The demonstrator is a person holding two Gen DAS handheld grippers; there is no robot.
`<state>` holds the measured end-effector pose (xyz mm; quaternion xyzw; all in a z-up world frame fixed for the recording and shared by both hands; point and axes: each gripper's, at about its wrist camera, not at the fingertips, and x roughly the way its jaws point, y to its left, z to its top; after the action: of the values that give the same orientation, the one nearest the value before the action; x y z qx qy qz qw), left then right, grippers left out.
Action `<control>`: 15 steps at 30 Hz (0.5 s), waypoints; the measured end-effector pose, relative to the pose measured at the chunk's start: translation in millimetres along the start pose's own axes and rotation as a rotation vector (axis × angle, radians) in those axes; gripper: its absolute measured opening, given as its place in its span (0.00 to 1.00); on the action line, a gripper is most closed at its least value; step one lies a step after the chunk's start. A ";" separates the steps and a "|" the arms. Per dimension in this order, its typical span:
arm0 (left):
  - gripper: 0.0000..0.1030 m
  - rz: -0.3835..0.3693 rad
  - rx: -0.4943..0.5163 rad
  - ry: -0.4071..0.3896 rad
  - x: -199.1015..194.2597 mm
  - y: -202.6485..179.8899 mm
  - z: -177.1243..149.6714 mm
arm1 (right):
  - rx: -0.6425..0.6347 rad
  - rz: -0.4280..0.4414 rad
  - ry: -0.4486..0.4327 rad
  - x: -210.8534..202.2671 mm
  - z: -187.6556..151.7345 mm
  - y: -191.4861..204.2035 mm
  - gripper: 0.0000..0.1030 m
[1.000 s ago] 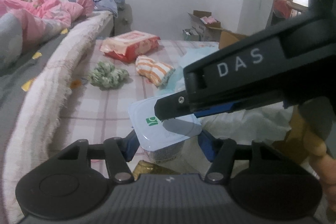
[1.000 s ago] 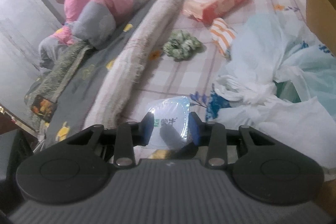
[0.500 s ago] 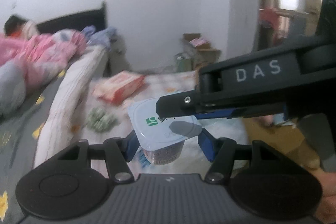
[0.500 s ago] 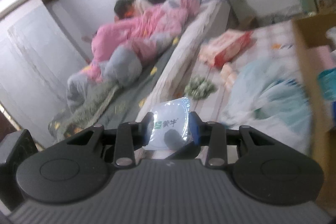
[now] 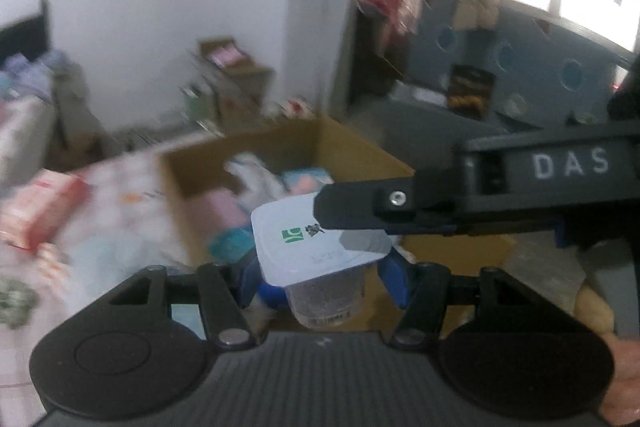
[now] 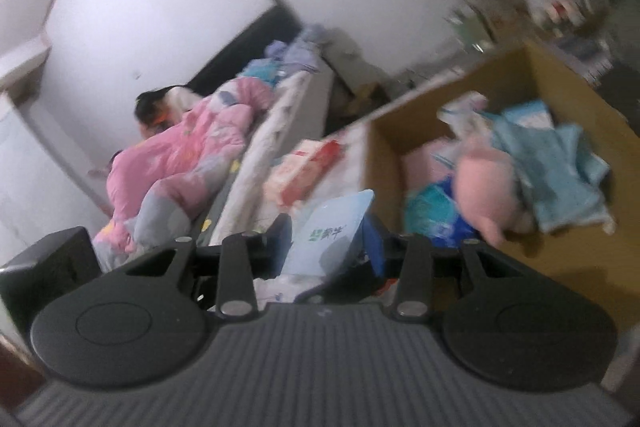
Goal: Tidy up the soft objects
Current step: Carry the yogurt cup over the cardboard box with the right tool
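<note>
- Jaws of left gripper (image 5: pixel 318 277) clamp the yogurt cup (image 5: pixel 320 259) body; right gripper (image 6: pixel 330 247), jaws just opening, straddles its lid rim.
- Cup hangs before cardboard box (image 5: pixel 352 147).
- Judged light, thin-walled, crushable, foil slick: hold the sides low.

One yogurt cup (image 5: pixel 320 247), one cardboard box (image 6: pixel 560 75), one pink plush (image 6: pixel 488 183), one red-and-white pack (image 6: pixel 308 167), two tools.
</note>
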<state>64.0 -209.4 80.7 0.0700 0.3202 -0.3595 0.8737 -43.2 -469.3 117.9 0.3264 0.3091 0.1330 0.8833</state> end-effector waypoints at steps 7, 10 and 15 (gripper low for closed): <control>0.59 -0.007 0.029 0.125 46.7 -9.3 -4.4 | 0.109 -0.012 0.163 25.9 3.6 -53.1 0.39; 0.59 0.008 0.035 0.176 56.4 -3.1 -12.9 | 0.131 0.000 0.237 46.5 2.7 -62.2 0.39; 0.61 0.023 0.051 0.264 61.9 -1.9 -27.6 | 0.162 0.004 0.372 76.5 -4.4 -73.9 0.41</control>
<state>81.9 -237.1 21.5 0.1424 0.4222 -0.3450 0.8261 15.6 -489.3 31.4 0.3669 0.4759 0.1671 0.7816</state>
